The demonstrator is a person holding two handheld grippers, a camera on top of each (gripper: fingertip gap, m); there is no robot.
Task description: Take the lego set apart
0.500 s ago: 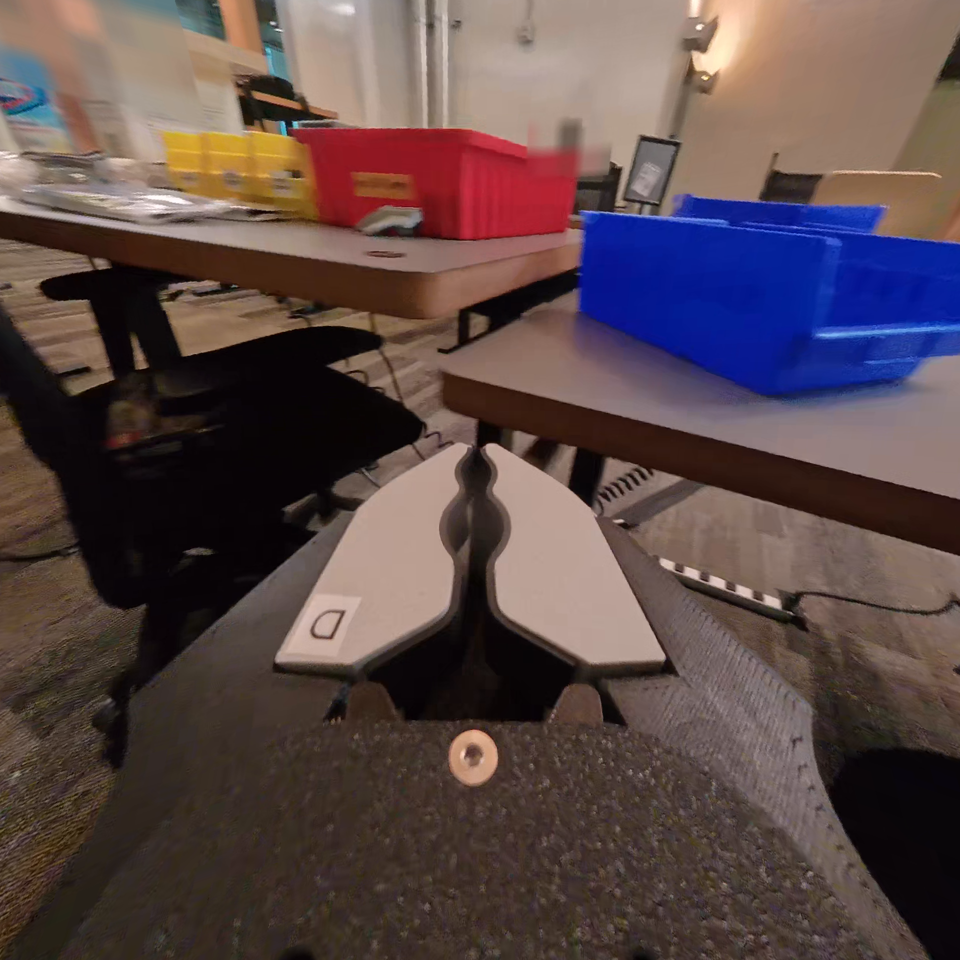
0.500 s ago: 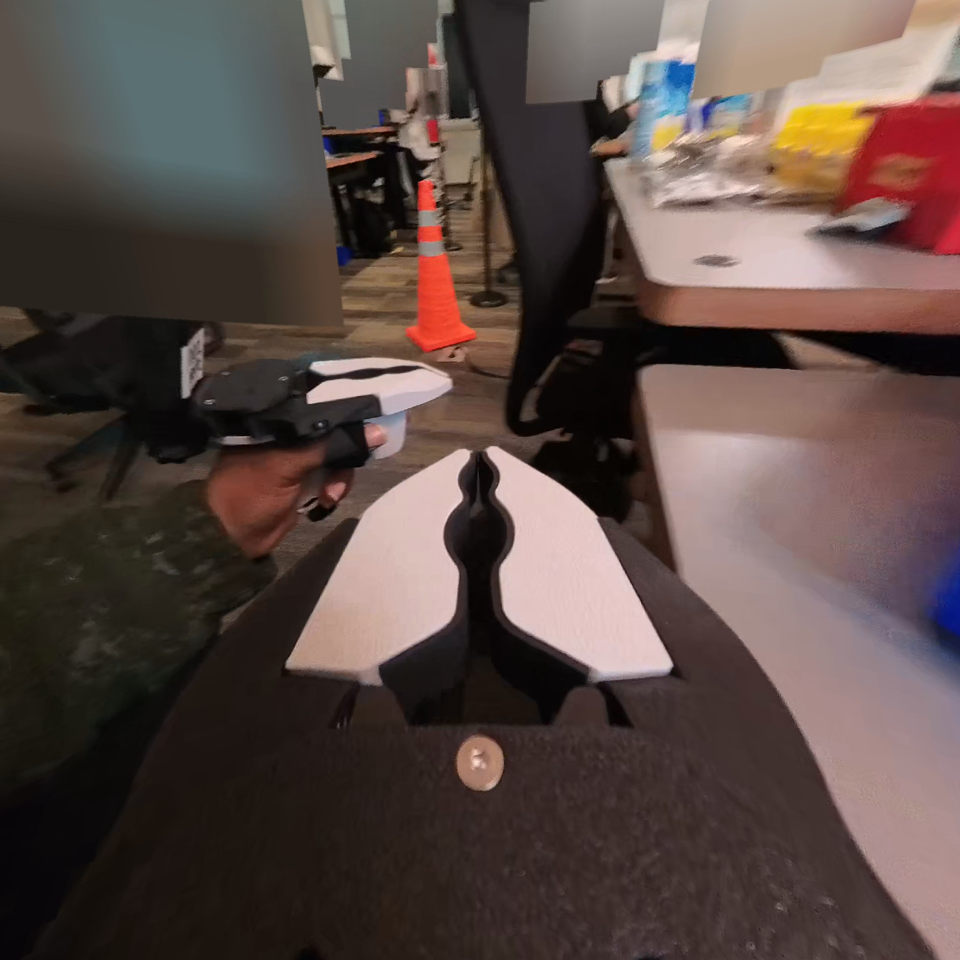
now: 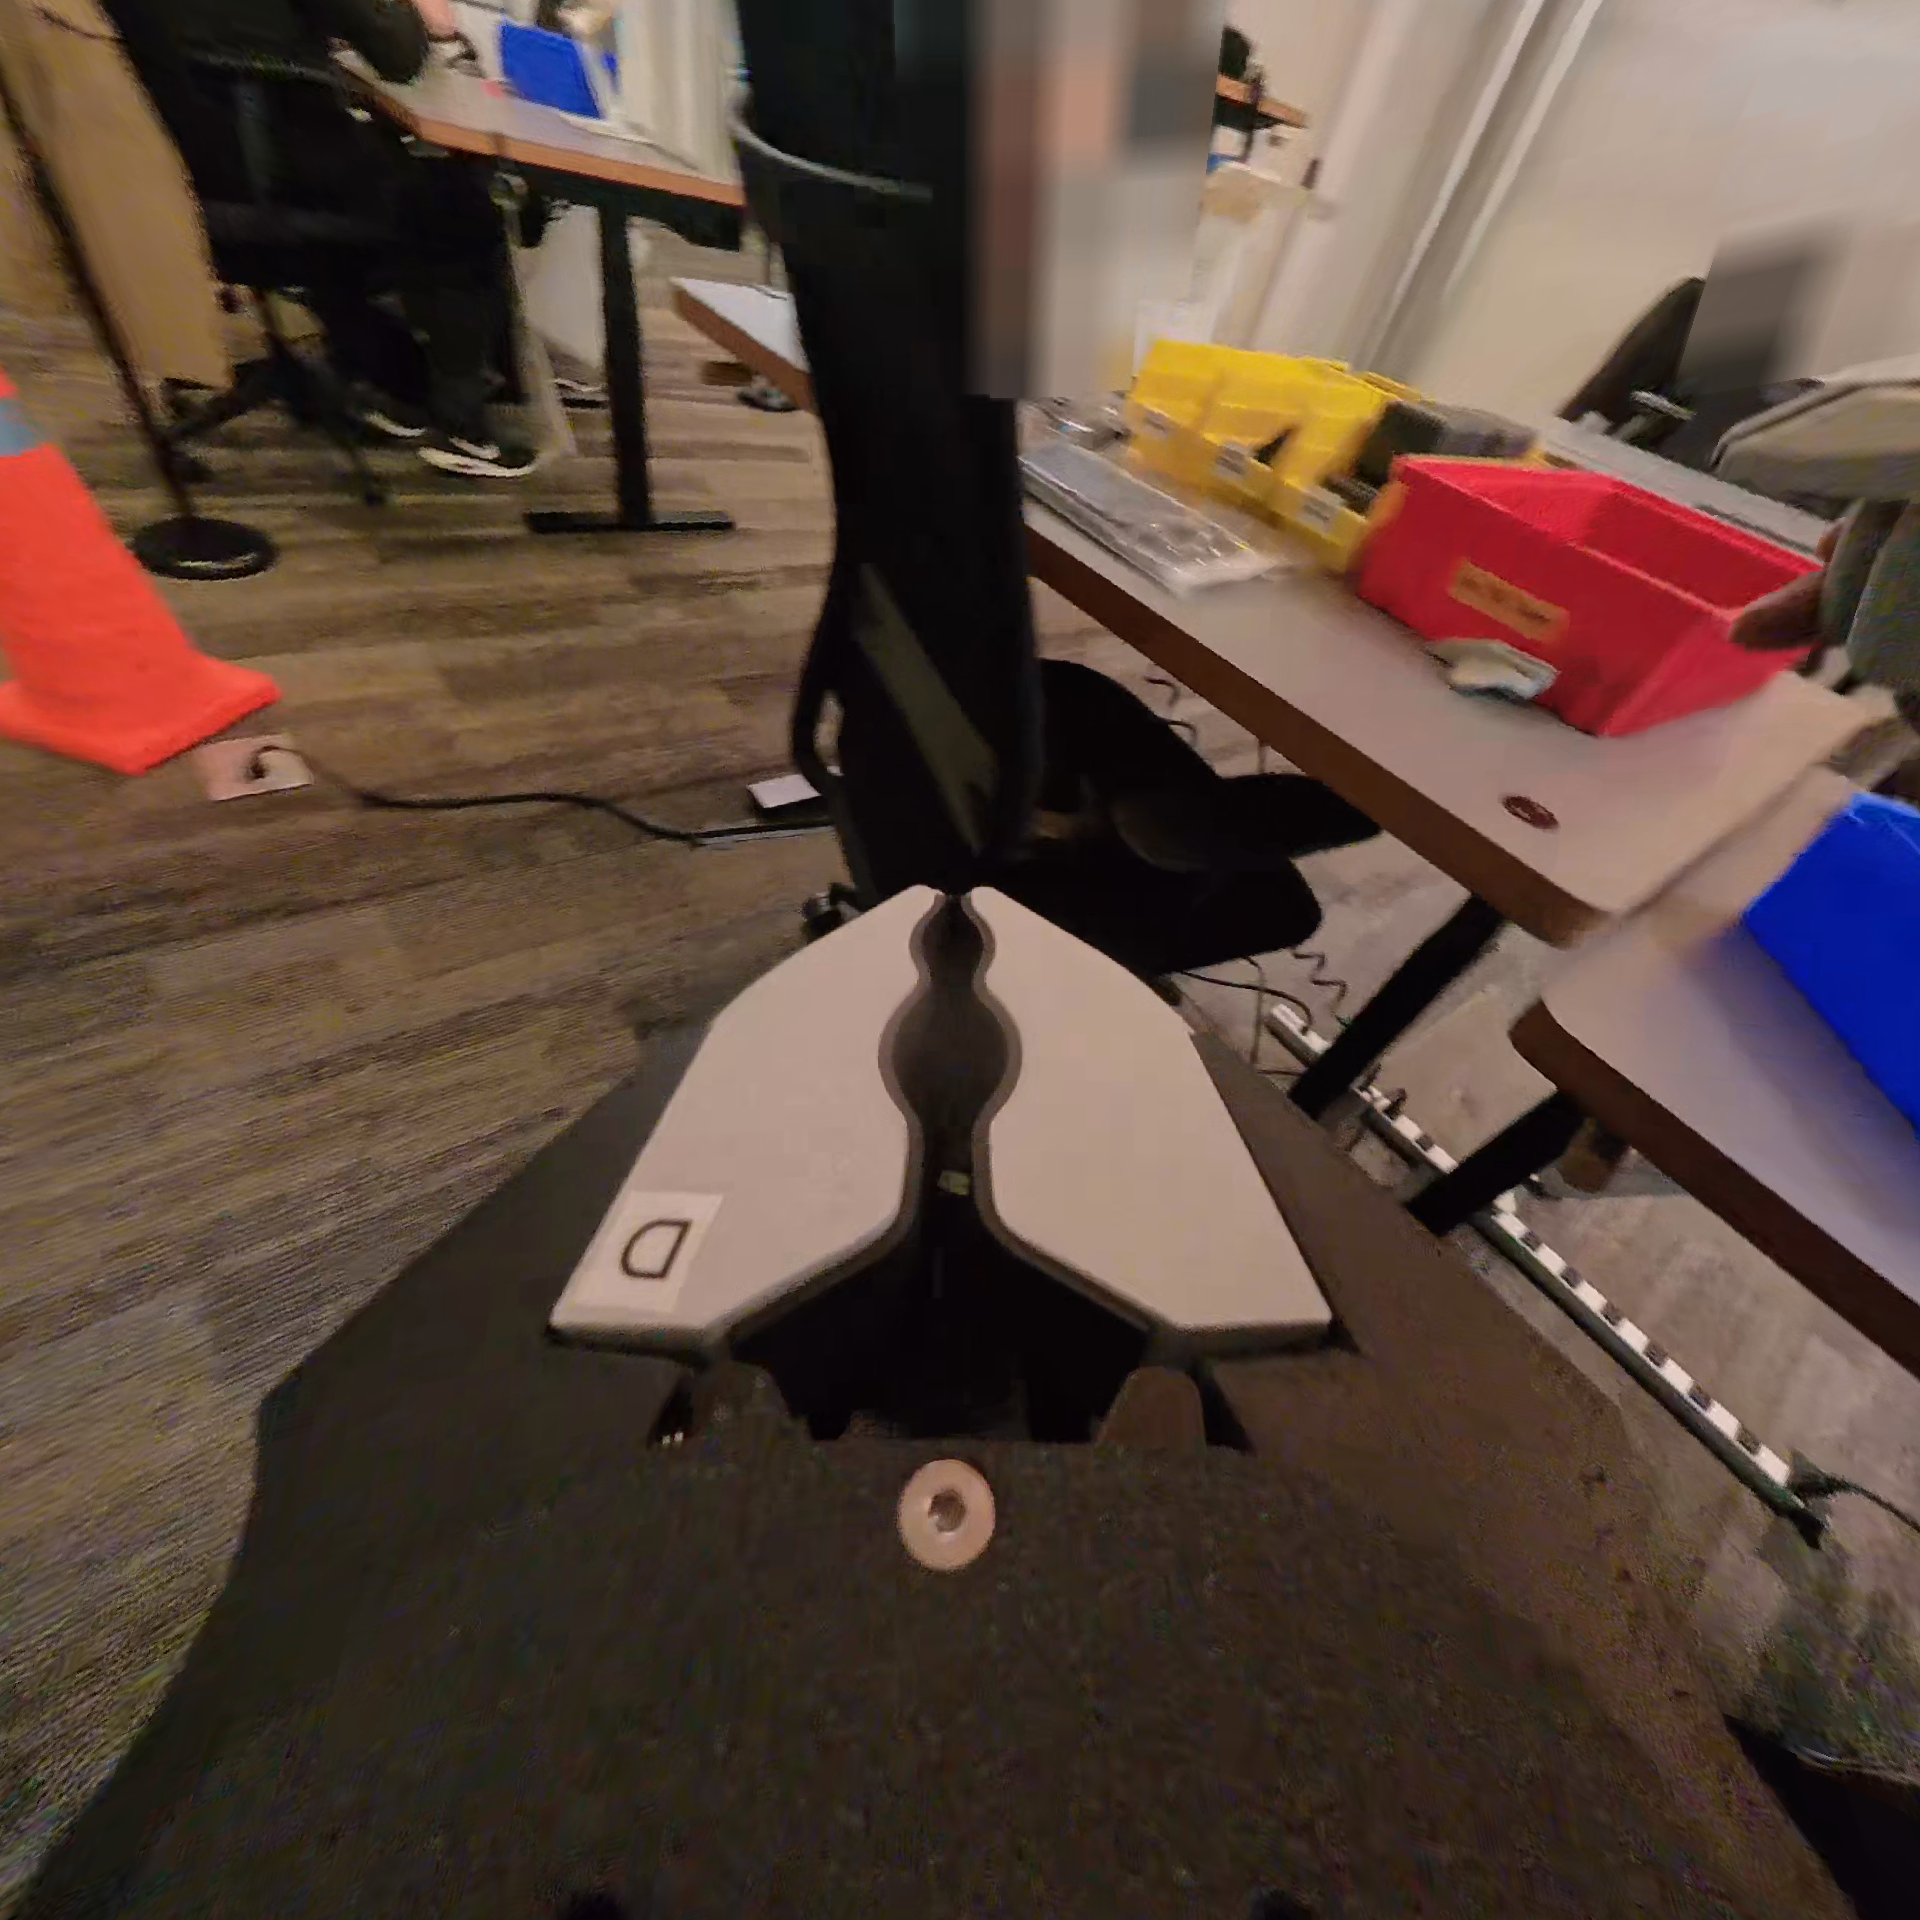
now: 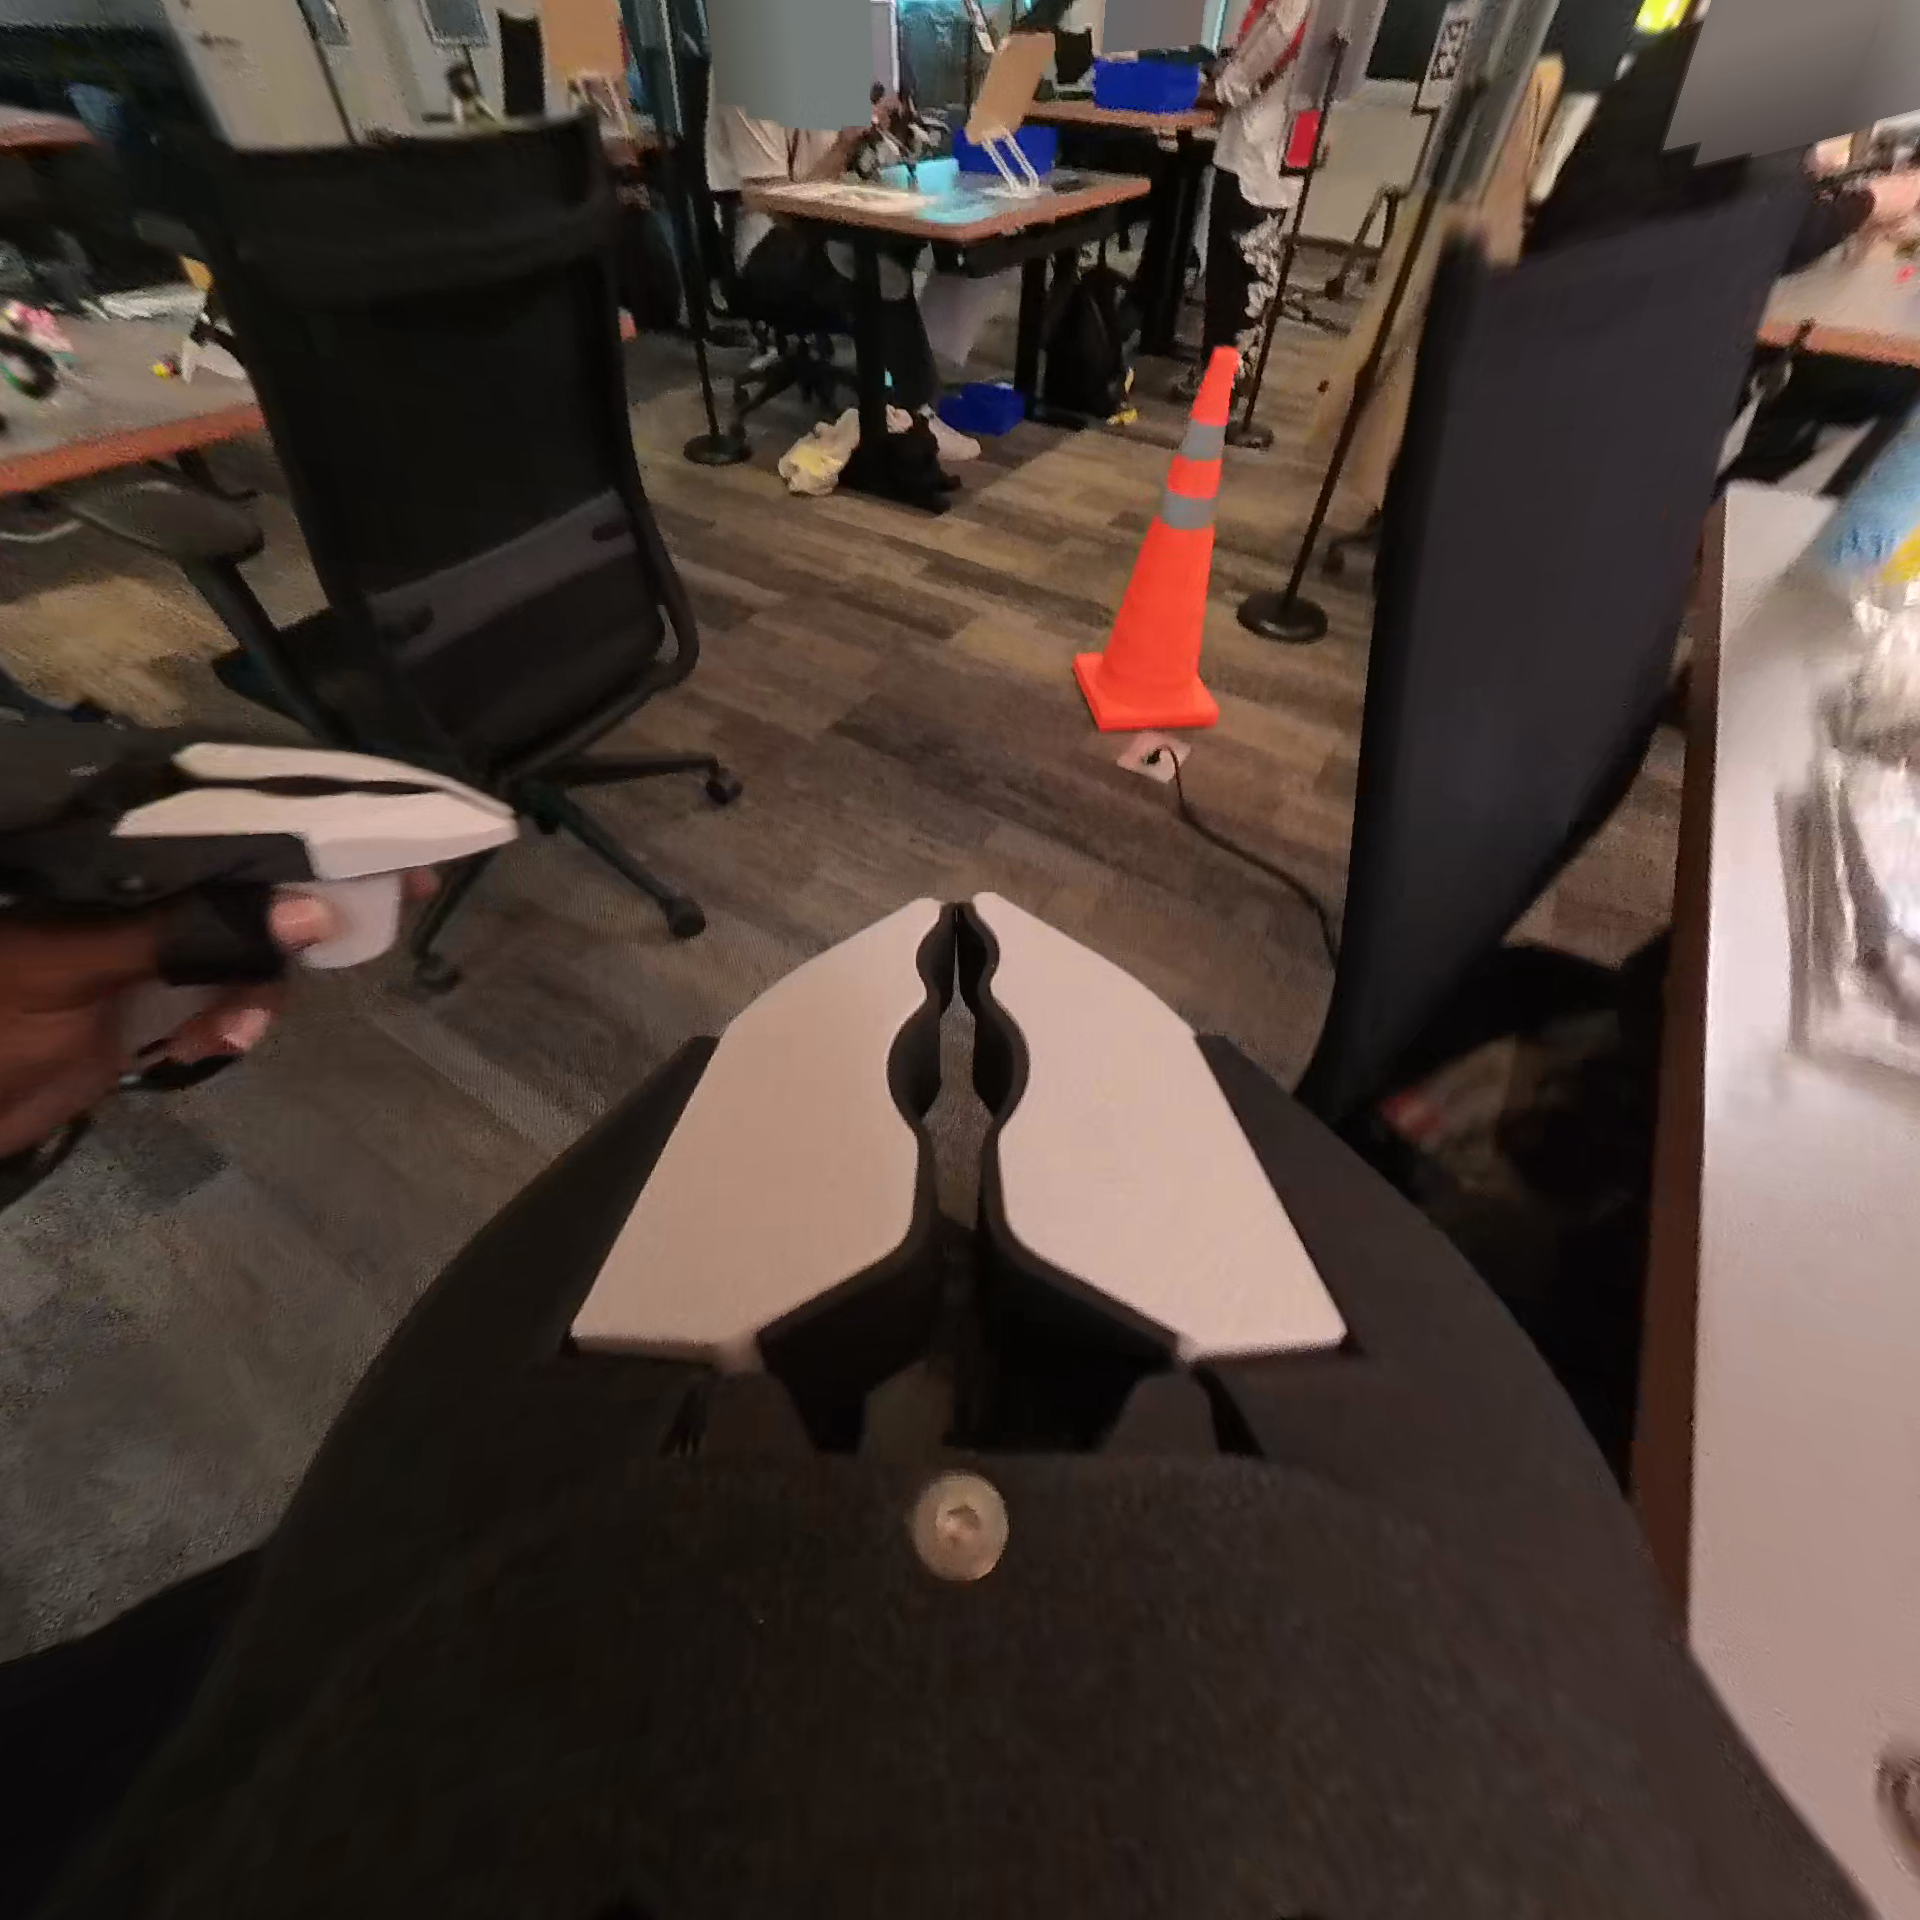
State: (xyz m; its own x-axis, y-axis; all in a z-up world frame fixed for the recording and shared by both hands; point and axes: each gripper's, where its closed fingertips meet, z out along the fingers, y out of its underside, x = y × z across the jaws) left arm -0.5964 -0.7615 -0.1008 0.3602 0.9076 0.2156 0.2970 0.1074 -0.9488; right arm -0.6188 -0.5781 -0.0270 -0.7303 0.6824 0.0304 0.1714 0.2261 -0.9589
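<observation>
No lego set shows in either view. My left gripper (image 3: pixel 951 902) is shut and empty, held over the floor and pointing at a black office chair (image 3: pixel 925 582). My right gripper (image 4: pixel 958 906) is shut and empty, also over the floor. The left gripper also shows at the left edge of the right wrist view (image 4: pixel 457 821), held in a hand (image 4: pixel 94 997), its white fingers together.
Tables stand to the right (image 3: pixel 1455 790) with a red bin (image 3: pixel 1558 592), yellow bins (image 3: pixel 1268 426) and a blue bin (image 3: pixel 1849 956). An orange cone (image 4: pixel 1164 582) stands on the carpet. Another black chair (image 4: pixel 457 488) is at left. A power strip (image 3: pixel 1538 1268) and cable lie on the floor. People sit at far tables. Across from one pair of fingers to the other is roughly 20 cm.
Both views have swung to the left, away from the near table and blue bins toward the open floor and chairs. Both grippers have stayed shut.
</observation>
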